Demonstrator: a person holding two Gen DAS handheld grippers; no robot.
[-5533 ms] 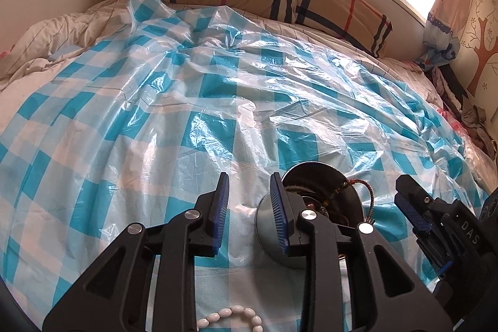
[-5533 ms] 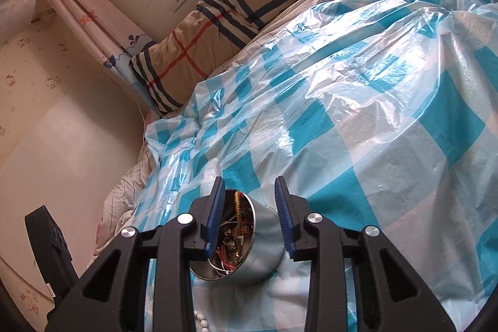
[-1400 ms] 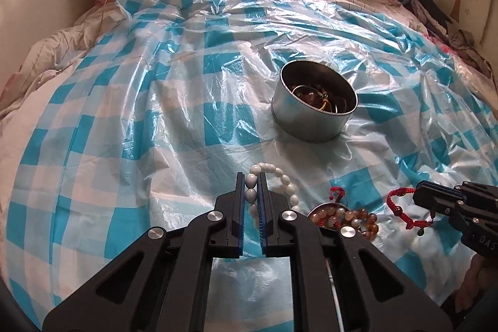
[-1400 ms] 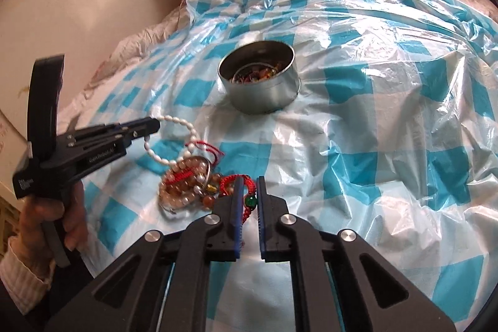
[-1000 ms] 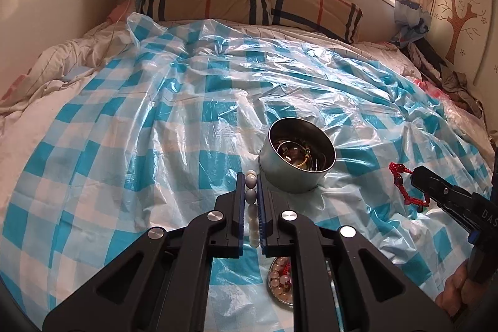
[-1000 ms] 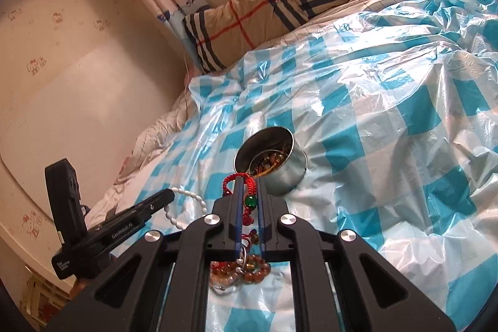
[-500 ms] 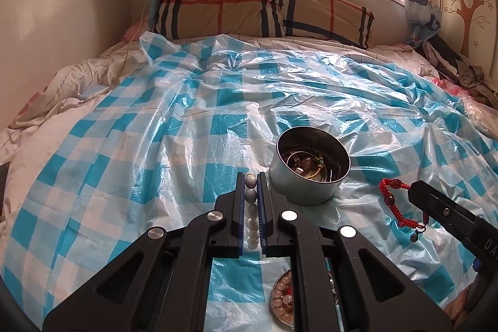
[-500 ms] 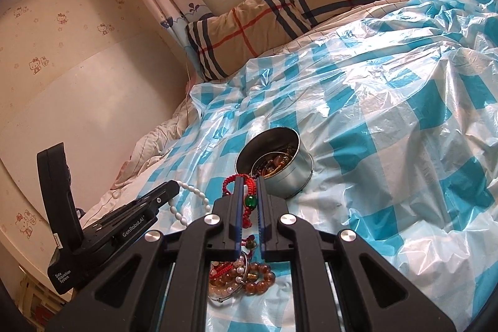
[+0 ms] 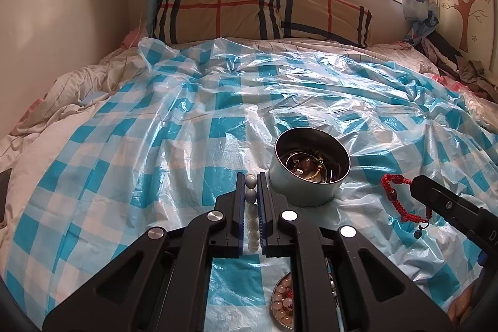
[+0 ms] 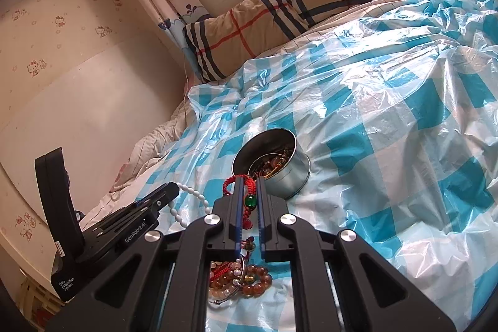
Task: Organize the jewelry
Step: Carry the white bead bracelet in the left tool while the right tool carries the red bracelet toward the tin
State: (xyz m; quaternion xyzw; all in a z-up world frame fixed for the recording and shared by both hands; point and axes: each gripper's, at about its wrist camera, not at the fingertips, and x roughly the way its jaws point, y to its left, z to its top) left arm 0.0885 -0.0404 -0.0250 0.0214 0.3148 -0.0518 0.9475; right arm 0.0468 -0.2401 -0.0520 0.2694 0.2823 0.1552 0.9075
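A round metal tin (image 9: 311, 170) holding several jewelry pieces stands on the blue-checked plastic sheet (image 9: 186, 129); it also shows in the right wrist view (image 10: 280, 170). My left gripper (image 9: 250, 185) is shut on a white bead bracelet (image 9: 251, 220), held above the sheet just left of the tin. My right gripper (image 10: 249, 192) is shut on a red cord bracelet (image 10: 249, 201) with a green bead, held just in front of the tin; that bracelet also shows in the left wrist view (image 9: 401, 198). A pile of amber bead bracelets (image 10: 239, 276) lies below both grippers.
A plaid pillow (image 9: 264, 11) lies at the head of the bed under a window. A wall (image 9: 62, 21) runs along the left. Crumpled bedding (image 9: 62, 92) lies left of the sheet and clothes (image 9: 460, 61) at the far right.
Both grippers have lifted their bracelets off the pile and carried them toward the tin. In the last half second they edged slightly closer to it.
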